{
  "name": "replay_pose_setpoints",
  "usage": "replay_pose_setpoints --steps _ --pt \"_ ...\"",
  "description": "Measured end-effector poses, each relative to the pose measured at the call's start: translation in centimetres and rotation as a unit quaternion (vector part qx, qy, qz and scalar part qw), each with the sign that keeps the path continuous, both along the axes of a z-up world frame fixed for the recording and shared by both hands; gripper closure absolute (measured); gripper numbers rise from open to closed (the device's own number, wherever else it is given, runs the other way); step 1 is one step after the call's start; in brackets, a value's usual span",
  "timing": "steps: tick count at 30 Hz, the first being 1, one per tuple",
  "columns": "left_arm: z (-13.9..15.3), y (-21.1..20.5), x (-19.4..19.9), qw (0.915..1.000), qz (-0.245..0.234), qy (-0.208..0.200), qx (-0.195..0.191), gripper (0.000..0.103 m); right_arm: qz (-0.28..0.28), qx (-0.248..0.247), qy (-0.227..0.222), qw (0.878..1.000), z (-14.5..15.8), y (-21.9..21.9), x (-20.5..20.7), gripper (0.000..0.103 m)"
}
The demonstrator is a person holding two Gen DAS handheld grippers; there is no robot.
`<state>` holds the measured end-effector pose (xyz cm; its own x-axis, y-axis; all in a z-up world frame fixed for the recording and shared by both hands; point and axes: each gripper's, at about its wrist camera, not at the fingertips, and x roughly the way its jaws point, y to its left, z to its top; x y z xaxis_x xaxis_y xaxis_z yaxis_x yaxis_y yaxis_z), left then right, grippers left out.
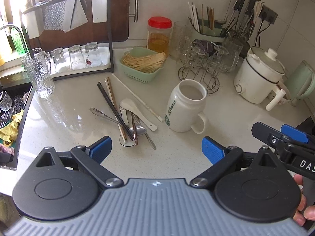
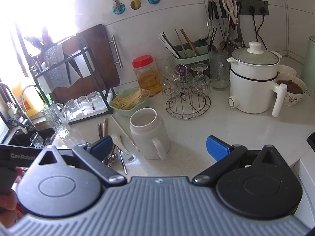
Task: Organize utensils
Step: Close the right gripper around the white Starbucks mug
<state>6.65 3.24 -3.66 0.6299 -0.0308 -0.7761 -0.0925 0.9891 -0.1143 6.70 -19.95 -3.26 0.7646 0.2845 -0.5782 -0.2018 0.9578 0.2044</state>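
White ceramic mug (image 1: 185, 106) stood mid-counter, mouth up to receive the loose pile of chopsticks and spoons (image 1: 128, 118) beside it; left gripper (image 1: 156, 149) and right gripper (image 2: 159, 148) hovered with jaws apart, empty

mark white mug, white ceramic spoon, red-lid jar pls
white ceramic mug (image 1: 183, 112), left wrist view, side wall
white ceramic spoon (image 1: 128, 104), left wrist view, bowl
red-lidded clear plastic jar (image 2: 146, 78), right wrist view, body

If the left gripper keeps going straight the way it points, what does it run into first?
Probably the pile of mixed utensils on the white counter, just ahead of the open left gripper; depth is uncertain.
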Motion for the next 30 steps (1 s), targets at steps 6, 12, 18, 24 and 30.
replay_pose_setpoints --steps 6,12,18,24,30 --pt "-1.3 2.1 2.5 0.9998 -0.008 0.018 0.003 0.003 -0.019 -0.005 0.020 1.000 -1.6 1.4 2.1 0.000" --pt "-2.3 4.6 4.7 0.9994 -0.021 0.028 -0.002 0.004 -0.043 -0.014 0.017 0.999 -2.7 3.0 3.5 0.000" --pt "-3.4 6.4 6.4 0.9984 -0.045 0.035 -0.007 0.004 -0.053 -0.030 0.000 0.998 -3.6 4.6 4.4 0.000" --pt "-4.8 8.0 7.4 0.9969 -0.064 0.043 -0.016 0.004 -0.069 -0.040 0.014 0.997 -4.8 5.5 5.5 0.000" --pt "-6.4 9.6 7.2 0.9955 -0.070 0.058 -0.025 0.004 -0.087 -0.048 0.014 0.995 -5.2 5.4 6.0 0.000"
